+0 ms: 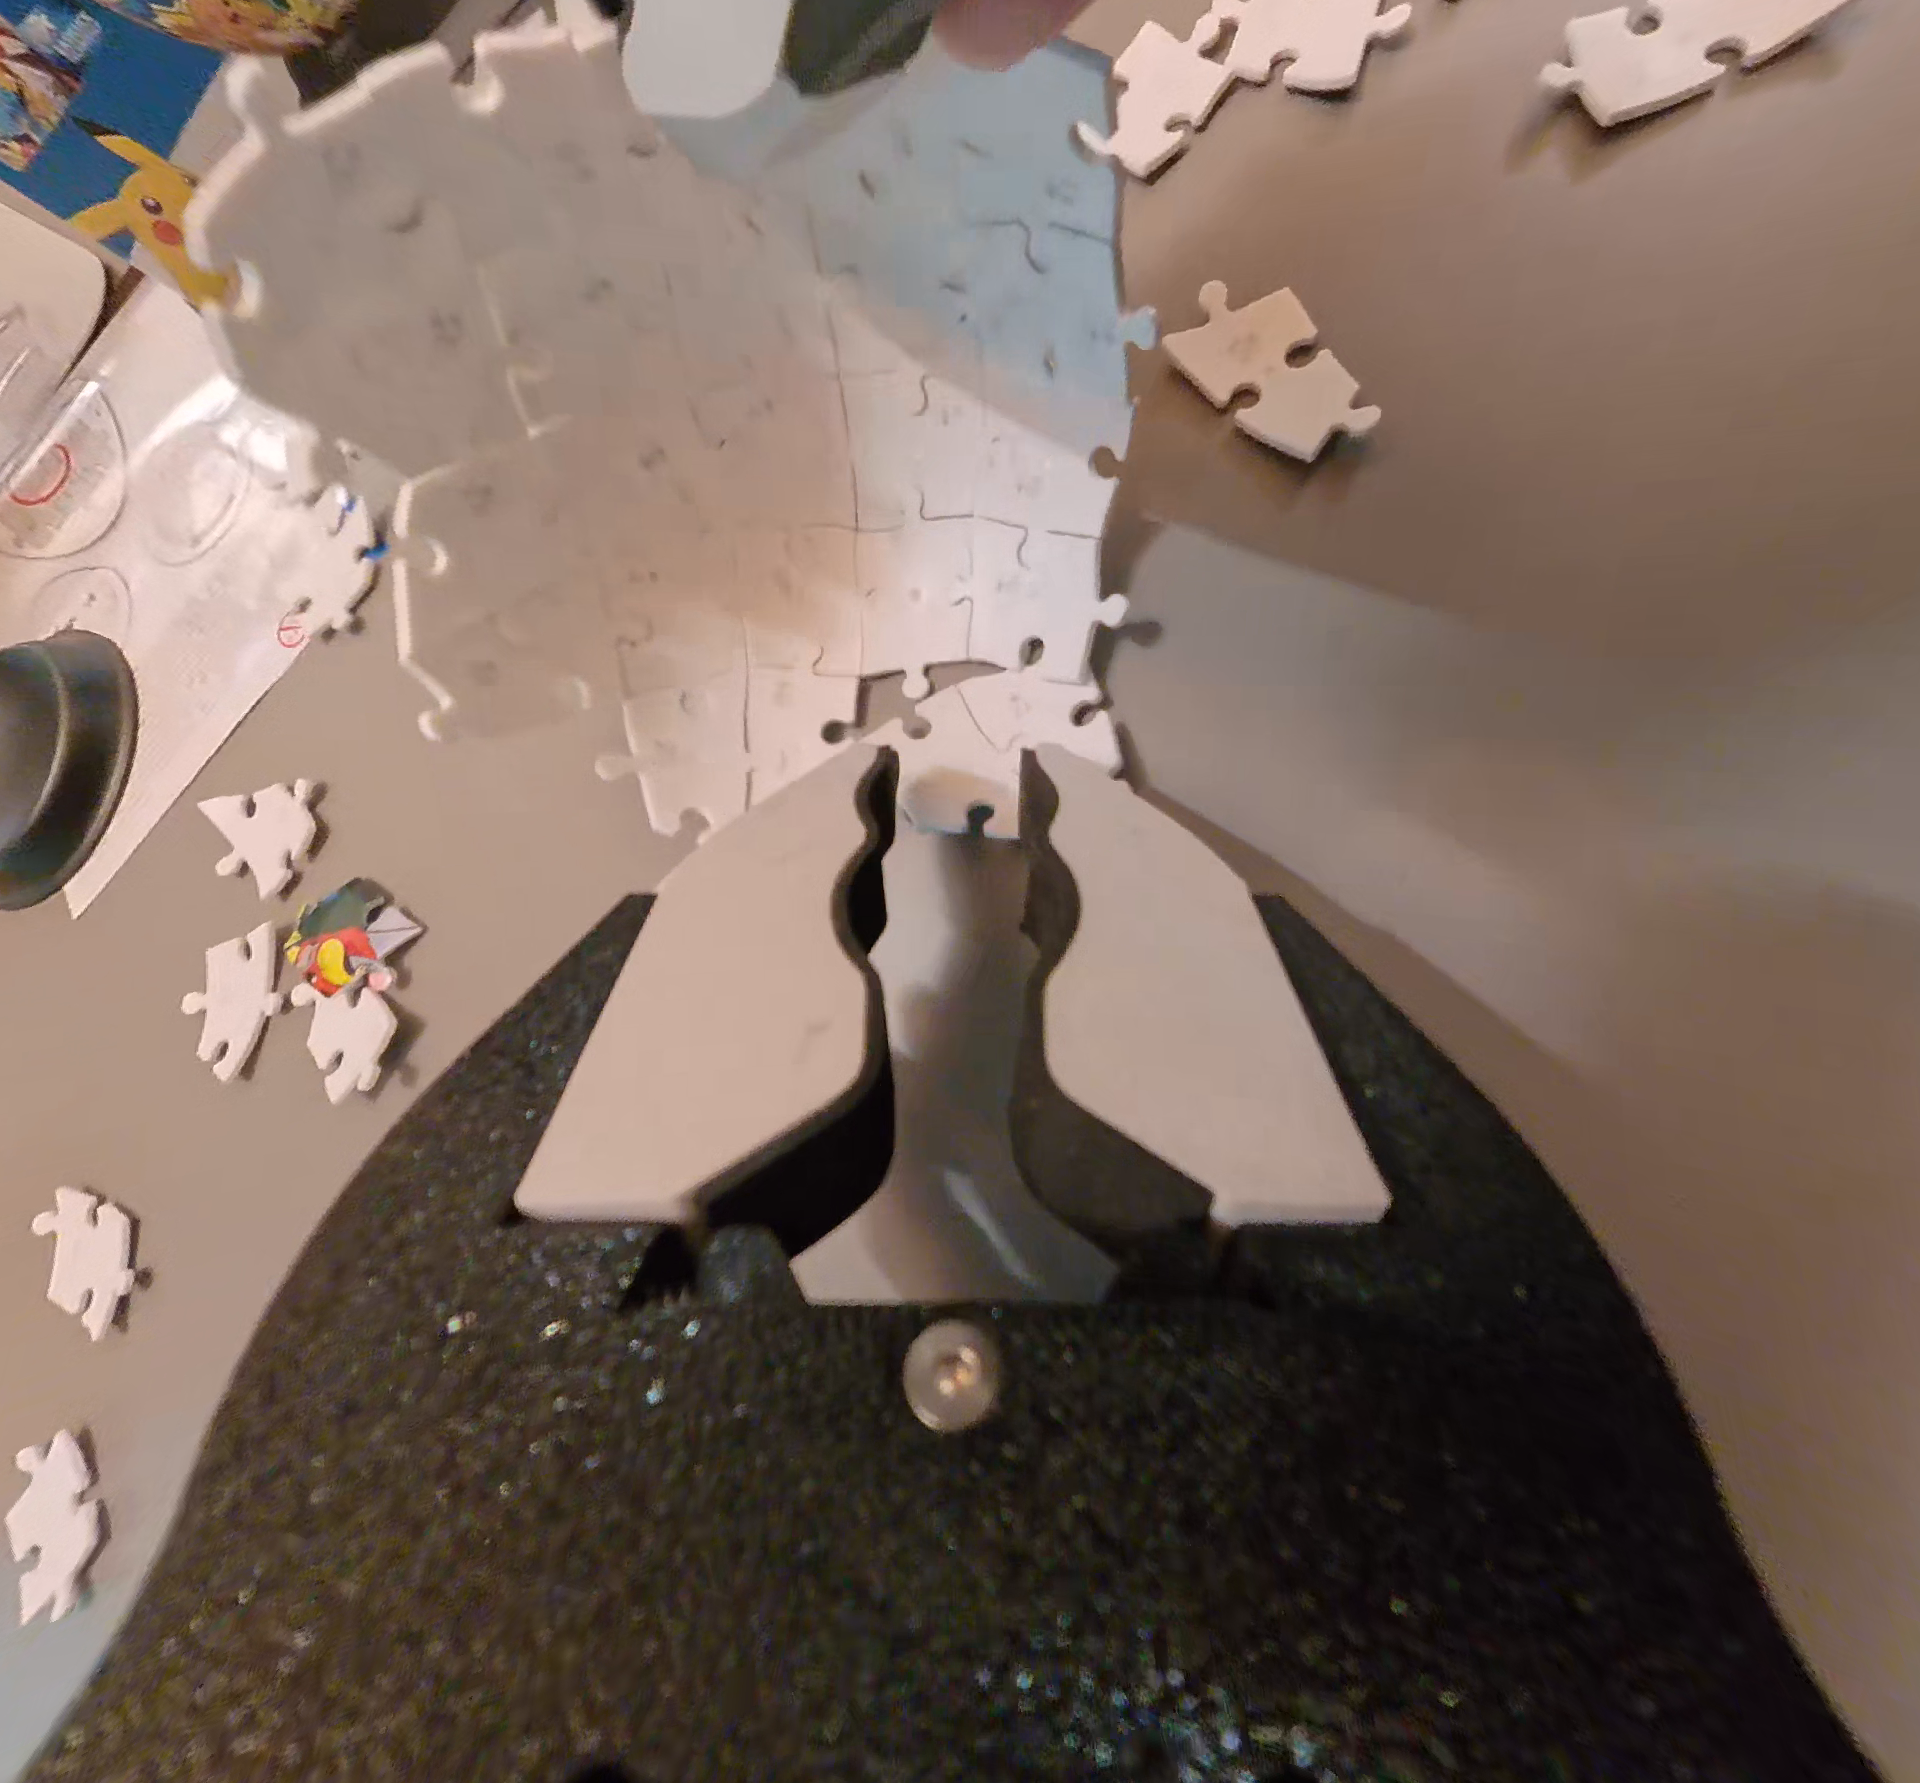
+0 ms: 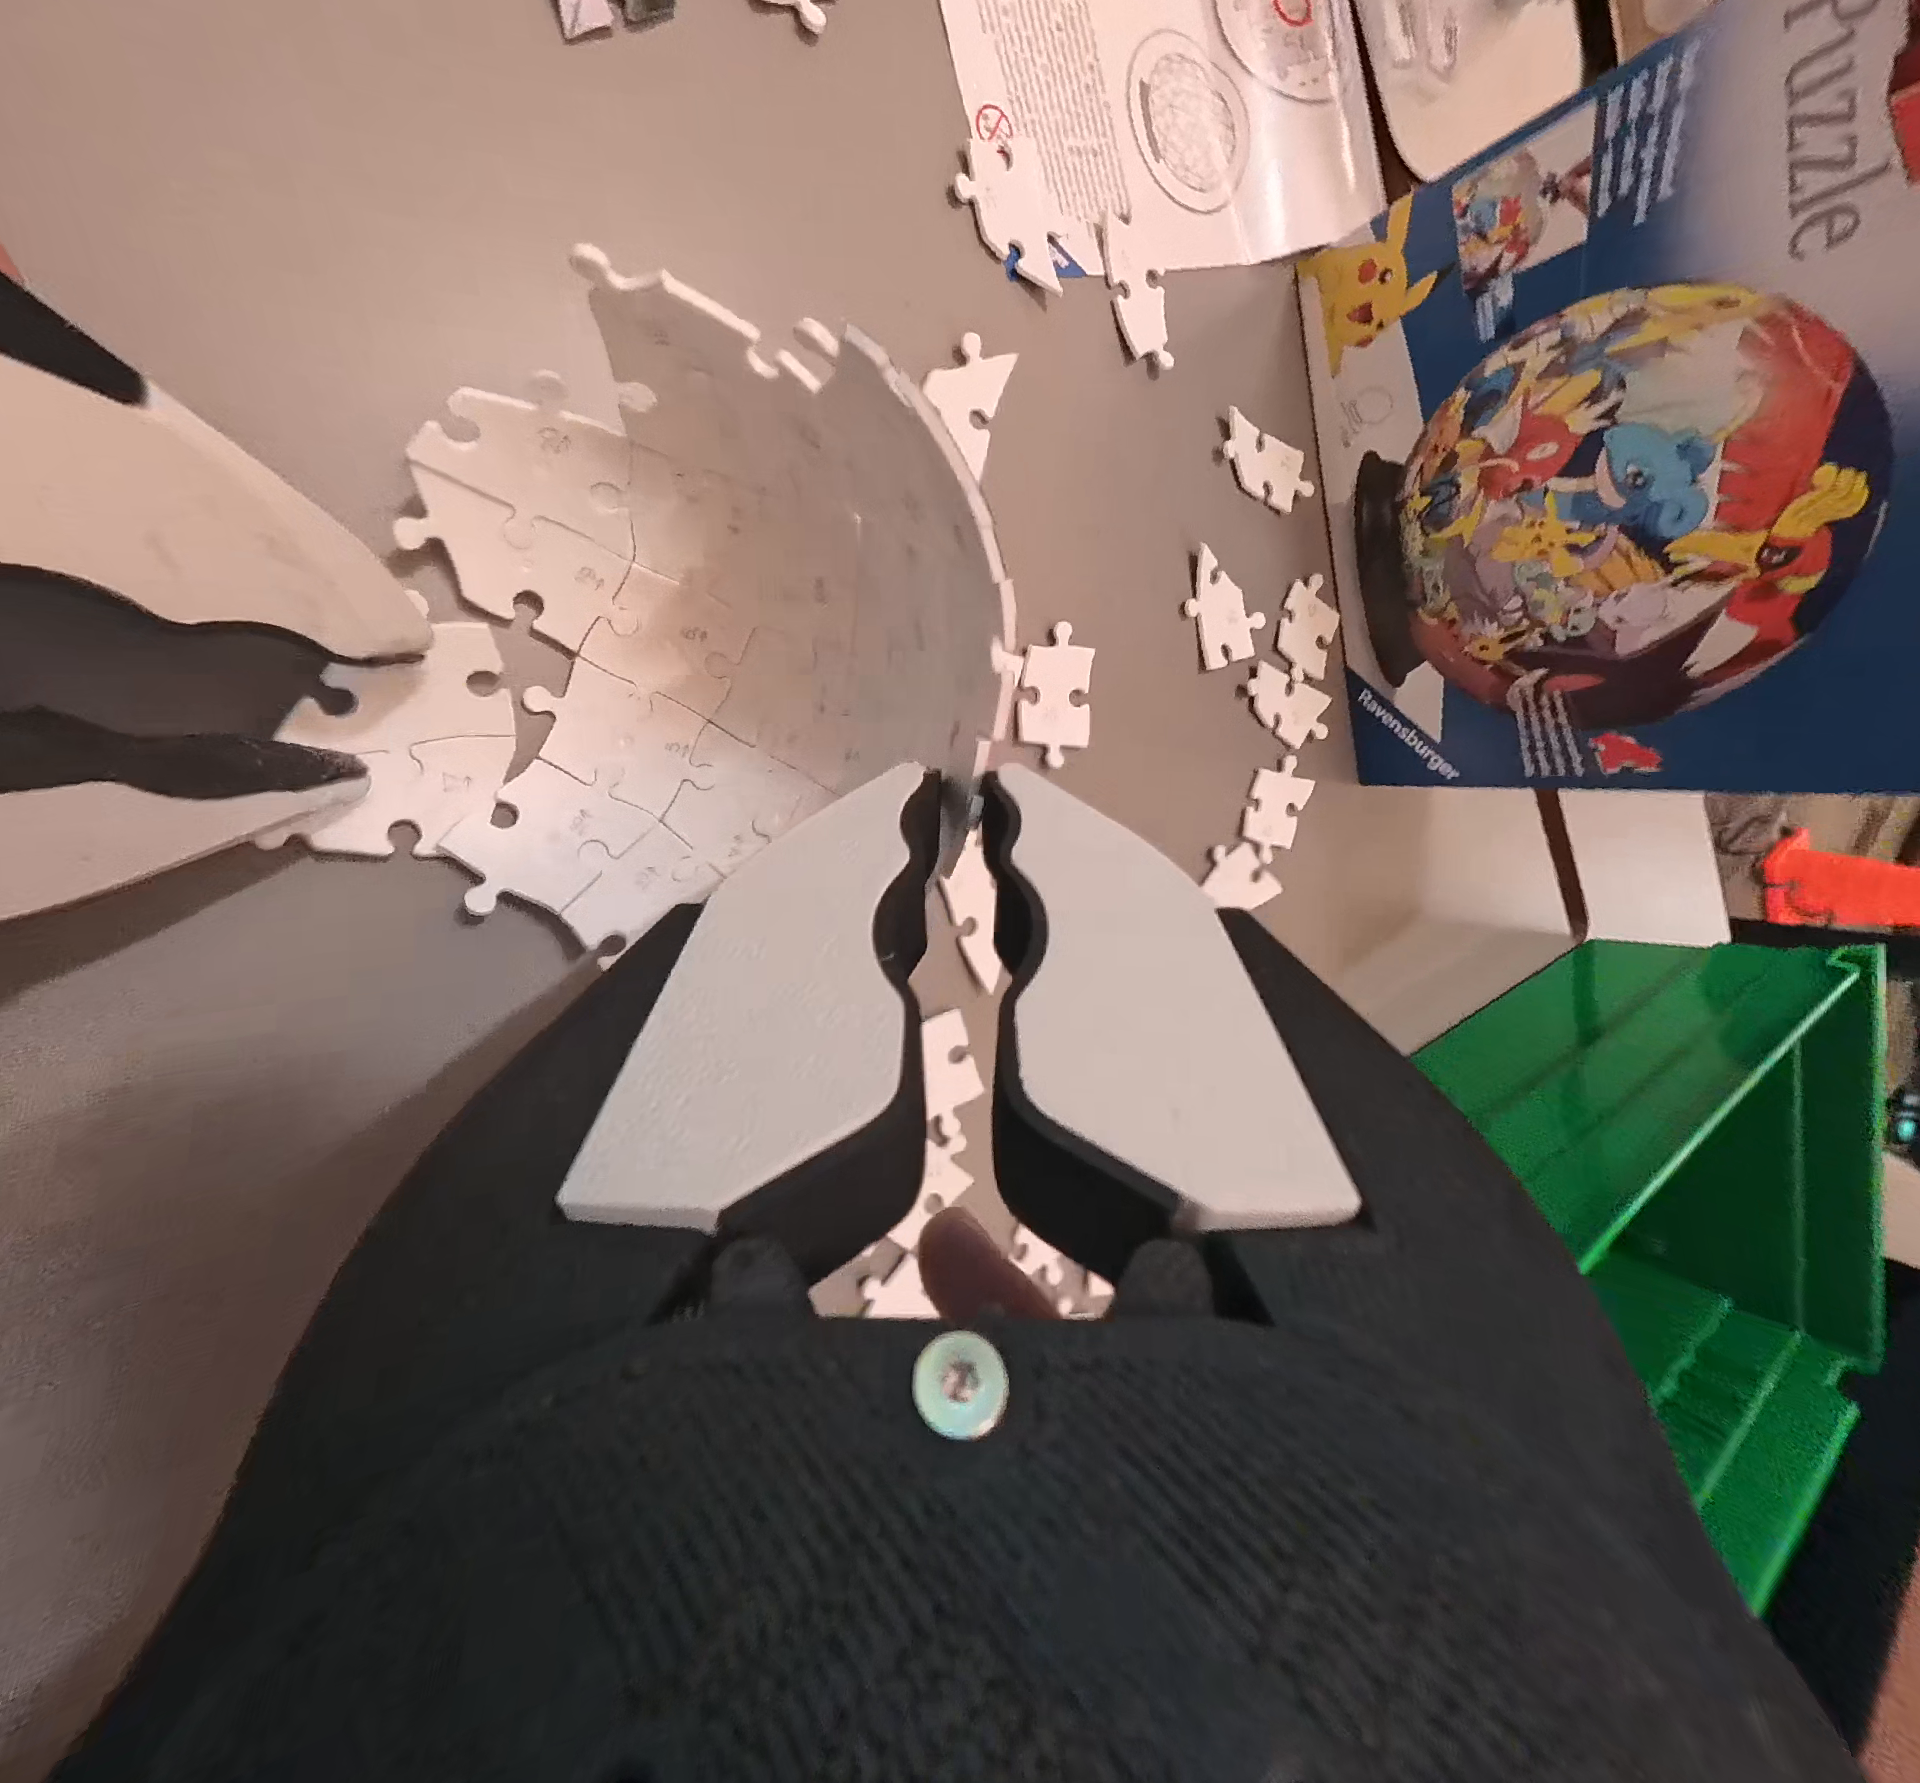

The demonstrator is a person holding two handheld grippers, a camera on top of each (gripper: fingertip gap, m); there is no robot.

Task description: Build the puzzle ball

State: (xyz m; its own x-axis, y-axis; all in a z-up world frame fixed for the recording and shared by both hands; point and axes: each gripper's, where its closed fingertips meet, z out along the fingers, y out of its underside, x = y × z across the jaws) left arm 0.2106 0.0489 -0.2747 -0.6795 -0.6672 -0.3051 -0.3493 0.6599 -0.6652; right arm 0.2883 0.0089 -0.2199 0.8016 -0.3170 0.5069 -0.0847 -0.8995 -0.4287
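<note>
A curved white shell of joined puzzle pieces (image 1: 727,383) rests on the grey table (image 1: 1455,798); it also shows in the right wrist view (image 2: 748,590). My left gripper (image 1: 956,767) is at the shell's near edge, shut on a single white puzzle piece (image 1: 951,803) that spans the gap between the pads. The right wrist view shows that gripper (image 2: 364,705) with its fingertips on both sides of this piece (image 2: 426,694) at the shell's edge. My right gripper (image 2: 956,788) is shut on the shell's thin upright rim (image 2: 951,808). It shows at the top of the left wrist view (image 1: 769,71).
Loose white pieces lie around the shell (image 1: 1273,372) (image 2: 1055,694). A coloured piece (image 1: 348,938) lies at left. A blue puzzle box (image 2: 1621,507), a printed instruction sheet (image 2: 1122,50), a black ring stand (image 1: 52,777) and a green bin (image 2: 1683,1162) border the work area. About 10 cm separates my left fingertips from my right.
</note>
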